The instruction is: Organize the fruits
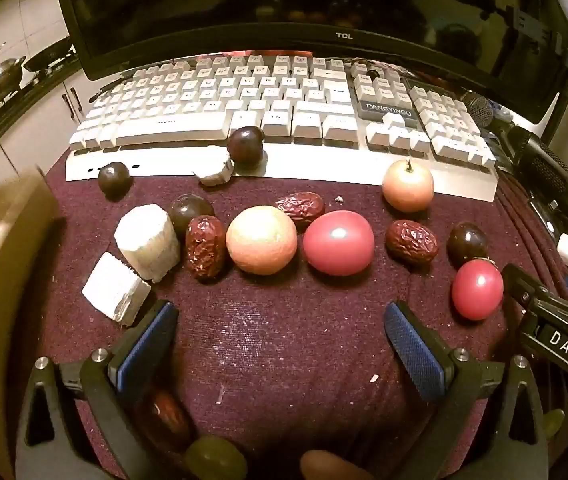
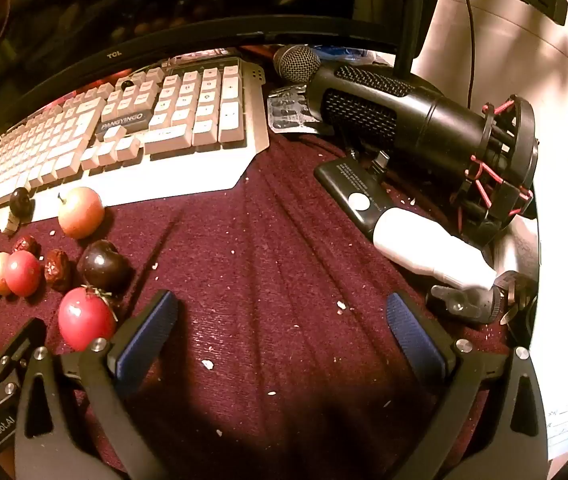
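Left gripper [image 1: 280,340] agape over maroon cloth [image 1: 276,292], right gripper [image 2: 282,332] likewise (both empty), fruits [image 1: 261,239] ahead

A: How is the keyboard [image 1: 276,108] placed?
B: It is set at twelve o'clock on the cloth [image 1: 276,344], before the monitor [image 1: 268,0].
A: And the fruit?
B: A row is laid before the keyboard. In the left wrist view an apple [image 1: 261,239] is found at the centre, a tomato [image 1: 339,242] just beside it at three o'clock, a date [image 1: 205,247] touching it at nine o'clock. A second apple [image 1: 408,186] is seen at one o'clock, against the keyboard's edge.
A: What is seen in the right wrist view?
B: A microphone [image 2: 416,120] is laid at two o'clock, right of the keyboard, with a bottle [image 2: 428,250] before it.
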Demonstrator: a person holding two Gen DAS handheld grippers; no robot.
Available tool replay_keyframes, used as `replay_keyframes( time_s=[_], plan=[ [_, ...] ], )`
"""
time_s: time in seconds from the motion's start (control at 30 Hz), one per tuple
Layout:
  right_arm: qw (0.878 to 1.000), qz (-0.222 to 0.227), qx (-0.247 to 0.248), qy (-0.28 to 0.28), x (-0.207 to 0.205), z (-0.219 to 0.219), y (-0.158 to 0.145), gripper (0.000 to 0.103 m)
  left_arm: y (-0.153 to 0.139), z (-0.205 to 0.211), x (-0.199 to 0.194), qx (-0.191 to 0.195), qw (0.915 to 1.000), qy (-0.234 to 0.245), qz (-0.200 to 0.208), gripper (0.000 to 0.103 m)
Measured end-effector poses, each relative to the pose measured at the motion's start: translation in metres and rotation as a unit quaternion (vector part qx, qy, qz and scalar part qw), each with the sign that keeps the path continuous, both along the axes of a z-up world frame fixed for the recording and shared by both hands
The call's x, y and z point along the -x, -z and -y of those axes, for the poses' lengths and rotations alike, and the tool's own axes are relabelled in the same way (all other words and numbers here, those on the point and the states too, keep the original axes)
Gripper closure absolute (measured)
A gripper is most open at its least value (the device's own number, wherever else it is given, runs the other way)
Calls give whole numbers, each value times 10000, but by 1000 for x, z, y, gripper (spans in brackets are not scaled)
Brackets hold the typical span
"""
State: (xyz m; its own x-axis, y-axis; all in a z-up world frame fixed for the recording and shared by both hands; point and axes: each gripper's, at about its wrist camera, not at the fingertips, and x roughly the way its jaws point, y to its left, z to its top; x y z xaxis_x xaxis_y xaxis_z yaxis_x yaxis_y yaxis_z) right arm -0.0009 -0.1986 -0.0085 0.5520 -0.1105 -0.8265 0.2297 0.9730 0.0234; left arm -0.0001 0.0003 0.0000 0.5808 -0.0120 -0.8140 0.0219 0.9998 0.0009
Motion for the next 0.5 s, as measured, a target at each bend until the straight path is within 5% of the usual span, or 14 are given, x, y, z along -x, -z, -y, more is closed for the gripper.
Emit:
replay_keyframes(
  time_s=[0.5],
  plan=[
    [10000, 32, 37, 1, 0, 0, 0, 0, 0, 0, 0, -28, 10000, 0, -1, 0]
  ],
)
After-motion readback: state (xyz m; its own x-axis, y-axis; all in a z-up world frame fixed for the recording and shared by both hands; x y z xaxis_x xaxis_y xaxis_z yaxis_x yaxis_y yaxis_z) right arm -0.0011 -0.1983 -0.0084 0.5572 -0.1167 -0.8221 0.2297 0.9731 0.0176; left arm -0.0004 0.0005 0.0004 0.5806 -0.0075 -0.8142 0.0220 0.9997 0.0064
